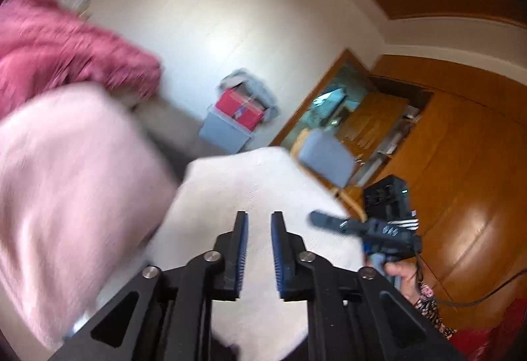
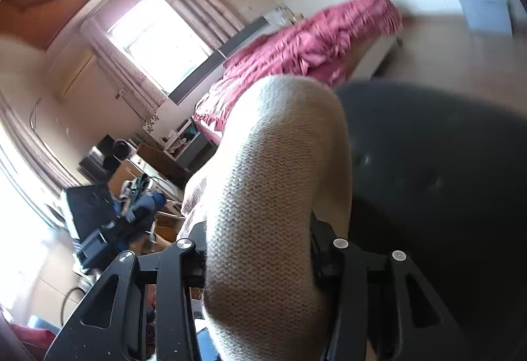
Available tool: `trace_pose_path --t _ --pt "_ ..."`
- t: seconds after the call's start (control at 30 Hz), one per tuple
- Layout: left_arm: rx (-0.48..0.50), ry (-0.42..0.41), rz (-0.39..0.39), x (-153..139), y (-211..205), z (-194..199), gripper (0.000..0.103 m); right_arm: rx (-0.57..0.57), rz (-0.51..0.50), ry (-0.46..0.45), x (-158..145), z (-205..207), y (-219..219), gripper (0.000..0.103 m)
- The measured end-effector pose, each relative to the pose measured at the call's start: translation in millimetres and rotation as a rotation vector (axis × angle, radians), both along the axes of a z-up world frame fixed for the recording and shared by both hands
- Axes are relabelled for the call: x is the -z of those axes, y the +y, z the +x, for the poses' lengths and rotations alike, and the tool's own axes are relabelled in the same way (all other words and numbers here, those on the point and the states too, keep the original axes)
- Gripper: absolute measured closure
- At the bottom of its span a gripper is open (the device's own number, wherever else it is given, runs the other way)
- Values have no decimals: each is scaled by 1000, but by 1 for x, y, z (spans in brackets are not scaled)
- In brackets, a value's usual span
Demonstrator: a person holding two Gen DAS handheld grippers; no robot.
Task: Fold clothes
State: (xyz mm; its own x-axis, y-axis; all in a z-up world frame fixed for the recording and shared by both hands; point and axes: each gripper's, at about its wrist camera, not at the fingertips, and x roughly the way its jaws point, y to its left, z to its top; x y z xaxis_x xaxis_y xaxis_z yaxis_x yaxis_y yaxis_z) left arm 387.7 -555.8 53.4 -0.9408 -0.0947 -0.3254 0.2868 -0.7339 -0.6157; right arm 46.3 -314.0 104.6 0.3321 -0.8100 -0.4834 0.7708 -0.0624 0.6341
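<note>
While the left wrist view is smeared with blur, we can still see the left tongs (image 1: 259,229) clearly: their two blue-padded fingers (image 1: 243,249) stand a narrow gap apart with nothing between them. Beneath and ahead of them lies a white textured cloth (image 1: 257,190), and to the left a pale pink garment (image 1: 75,190) bulks large and close to the lens, its edge overlapping the white cloth. Behind it sits a darker pink blanket (image 1: 66,51), rumpled. To the right in this view we see the right tongs (image 1: 332,222) from the side, held by a hand (image 1: 405,275) in a patterned sleeve; from this angle we cannot tell how wide they stand. Farther off are a grey bin (image 1: 224,130) carrying a red box (image 1: 240,107), a chair with a grey cushion (image 1: 326,160), and wooden wardrobe doors (image 1: 461,147).

In the right wrist view, a cream knitted garment (image 2: 273,196) fills the space between the tongs' arms, draping up and over from the fingers toward the lens. The knit hides both fingertips, so we take it that the right tongs have hold of the fabric, bunched wide between them. A dark rounded shape (image 2: 428,180) lies just right of the knit. Beyond, the pink blanket covers a bed, and a bright window (image 2: 158,38) with curtains stands at left.
</note>
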Motion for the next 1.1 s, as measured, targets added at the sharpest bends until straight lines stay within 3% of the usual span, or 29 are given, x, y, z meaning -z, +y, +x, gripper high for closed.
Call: trace_pose_path --t 0.2,0.37,0.53,0.7,0.87,1.1 --pt "1 -114 159 82 2 -15 84 228 50 -109 52 -68 66 58" --pt "65 -207 249 116 12 -69 81 428 101 -257 106 -127 149 58" --pt "131 -271 290 126 12 -119 79 433 25 -431 158 -154 205 58" --pt "199 -320 347 134 8 -166 74 371 -36 -359 158 -149 212 58" --pt "252 -232 451 139 2 -179 65 356 -45 -339 158 -148 218 58" --pt "355 -17 639 148 -5 -185 37 356 -49 -329 161 -144 224 58"
